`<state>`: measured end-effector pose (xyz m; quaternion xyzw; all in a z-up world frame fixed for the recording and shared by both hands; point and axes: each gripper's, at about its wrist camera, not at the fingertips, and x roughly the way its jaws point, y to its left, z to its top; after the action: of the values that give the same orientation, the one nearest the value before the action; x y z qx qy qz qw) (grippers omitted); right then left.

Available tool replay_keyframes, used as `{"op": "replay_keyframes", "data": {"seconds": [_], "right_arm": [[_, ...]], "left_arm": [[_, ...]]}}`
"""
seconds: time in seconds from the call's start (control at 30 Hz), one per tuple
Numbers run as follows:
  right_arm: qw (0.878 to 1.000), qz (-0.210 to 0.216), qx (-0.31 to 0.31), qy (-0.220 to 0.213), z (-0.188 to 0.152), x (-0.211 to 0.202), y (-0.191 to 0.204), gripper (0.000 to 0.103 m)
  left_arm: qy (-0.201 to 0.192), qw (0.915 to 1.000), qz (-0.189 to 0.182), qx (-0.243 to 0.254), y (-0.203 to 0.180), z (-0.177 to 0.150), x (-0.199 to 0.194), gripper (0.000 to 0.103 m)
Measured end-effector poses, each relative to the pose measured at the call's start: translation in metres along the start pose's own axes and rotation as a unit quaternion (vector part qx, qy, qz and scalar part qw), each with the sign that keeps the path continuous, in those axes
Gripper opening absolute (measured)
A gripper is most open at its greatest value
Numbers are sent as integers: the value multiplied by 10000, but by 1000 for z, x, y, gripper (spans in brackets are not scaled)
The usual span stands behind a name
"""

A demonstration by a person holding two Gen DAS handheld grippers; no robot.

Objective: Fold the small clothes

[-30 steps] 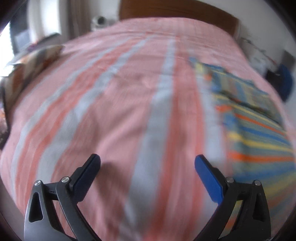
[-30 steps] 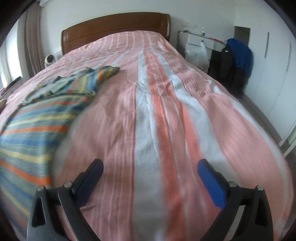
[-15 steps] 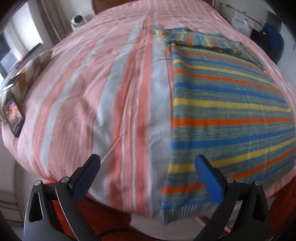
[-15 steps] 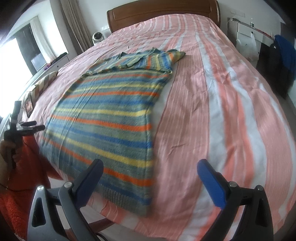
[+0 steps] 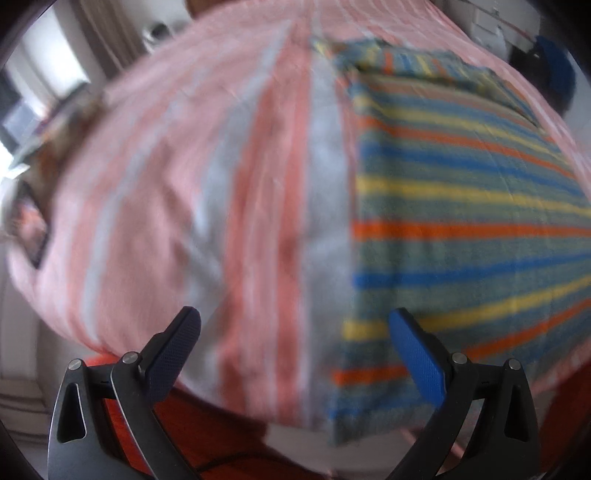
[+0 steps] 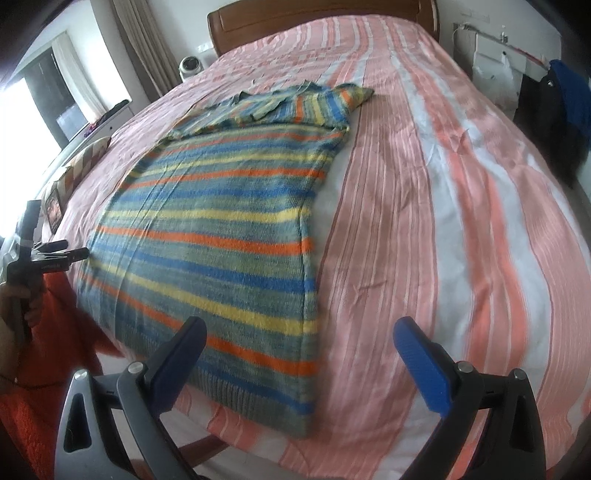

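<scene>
A striped knit sweater (image 6: 221,221) in blue, yellow, orange and grey lies flat on the pink striped bedspread (image 6: 424,221), hem at the near bed edge, sleeves folded across the top. In the blurred left wrist view the sweater (image 5: 461,229) is at the right. My left gripper (image 5: 295,343) is open and empty, above the near bed edge, left of the sweater's hem corner; it also shows in the right wrist view (image 6: 55,251) at the far left. My right gripper (image 6: 301,354) is open and empty over the sweater's near right hem corner.
A wooden headboard (image 6: 314,22) stands at the far end. A white camera (image 6: 190,66) and curtains are at the back left. Dark and blue clothes (image 6: 565,107) hang at the right. A patterned cushion (image 6: 85,158) lies at the left edge. The person's orange garment (image 6: 44,332) is near left.
Both grippers have pulled back from over the bed to its near edge, so the whole sweater and the bed's front edge came into view. Both stayed open.
</scene>
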<state>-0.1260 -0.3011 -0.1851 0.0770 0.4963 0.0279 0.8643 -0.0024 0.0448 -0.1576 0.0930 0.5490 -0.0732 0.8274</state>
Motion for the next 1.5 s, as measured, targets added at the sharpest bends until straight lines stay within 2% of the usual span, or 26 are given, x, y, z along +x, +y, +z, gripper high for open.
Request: {"op": "replay_keyframes", "data": {"seconds": [0.1, 0.2, 0.23, 0.27, 0.3, 0.37, 0.4, 0.43, 0.47, 0.53, 0.63, 0.73, 0.8, 0.93, 1.03, 1.1, 1.2, 1.27, 1.3, 1.33, 1.37, 1.4, 1.47, 1.5], "right_arm": [[9989, 302, 110, 333, -7, 3, -4, 100], [9936, 761, 435, 718, -16, 14, -10, 96], [9912, 826, 524, 887, -19, 21, -12, 91], [9902, 812, 562, 990, -21, 26, -13, 81], [9893, 793, 572, 1087, -23, 31, -13, 74], [9876, 834, 598, 1186, -24, 36, -13, 36], [9858, 934, 618, 1253, -23, 37, -14, 7], [9835, 1023, 632, 1354, -23, 39, -14, 6], [9817, 1097, 654, 1413, -24, 38, -15, 6], [9796, 1250, 682, 1418, -22, 31, -16, 5], [9771, 1534, 997, 1091, -8, 12, -25, 5], [9740, 1809, 1221, 600, 20, 0, -35, 5], [9728, 1893, 1296, 329, 46, 2, -41, 5], [9787, 1667, 1175, -227, 115, 21, -55, 5], [9756, 1623, 1367, -558, 174, 48, -76, 5], [9714, 1623, 1594, -679, 209, 71, -90, 5], [9674, 1584, 1836, -733, 250, 105, -108, 5], [9645, 1549, 1988, -790, 274, 128, -118, 6], [9614, 1565, 2093, -864, 284, 143, -126, 8], [9586, 1574, 2208, -875, 289, 153, -131, 12], [9548, 1519, 2411, -841, 292, 163, -140, 23], [9514, 1440, 2602, -803, 293, 169, -147, 28], [9421, 1380, 2913, -920, 287, 165, -161, 28], [9410, 1399, 2903, -1033, 284, 156, -165, 29]], "left_arm": [[476, 9970, -603, -35, -2, -14, 13, 102], [596, 9960, -641, 169, -8, -24, 15, 99], [629, 9956, -667, 216, -10, -26, 14, 92], [670, 9950, -696, 235, -11, -27, 13, 86], [733, 9944, -714, 254, -11, -28, 13, 77], [875, 9932, -690, 328, -13, -30, 13, 56], [980, 9918, -735, 361, -13, -31, 15, 23], [1141, 9891, -870, 343, -13, -33, 17, 5], [1194, 9878, -954, 302, -11, -35, 16, 4], [1123, 9869, -1126, 276, -7, -34, 8, 3], [868, 9770, -1936, -196, 13, -15, -10, 3], [326, 9676, -2439, -568, 32, 31, -26, 3], [60, 9627, -2600, -744, 41, 63, -27, 3], [-579, 9623, -2517, -858, 53, 145, -10, 3], [-644, 9573, -2566, -1167, 55, 199, 19, 3], [-635, 9587, -2455, -1288, 59, 245, 41, 3], [-680, 9602, -2278, -1464, 56, 289, 67, 3], [-724, 9616, -2141, -1557, 45, 304, 85, 8], [-715, 9629, -1992, -1673, 44, 314, 94, 19], [-661, 9639, -1825, -1824, 46, 322, 102, 42], [-610, 9629, -1754, -1955, 49, 326, 108, 52], [-648, 9595, -1730, -2126, 55, 325, 108, 58], [-787, 9506, -1941, -2292, 68, 316, 98, 58], [-796, 9496, -2071, -2216, 72, 309, 92, 60]]}}
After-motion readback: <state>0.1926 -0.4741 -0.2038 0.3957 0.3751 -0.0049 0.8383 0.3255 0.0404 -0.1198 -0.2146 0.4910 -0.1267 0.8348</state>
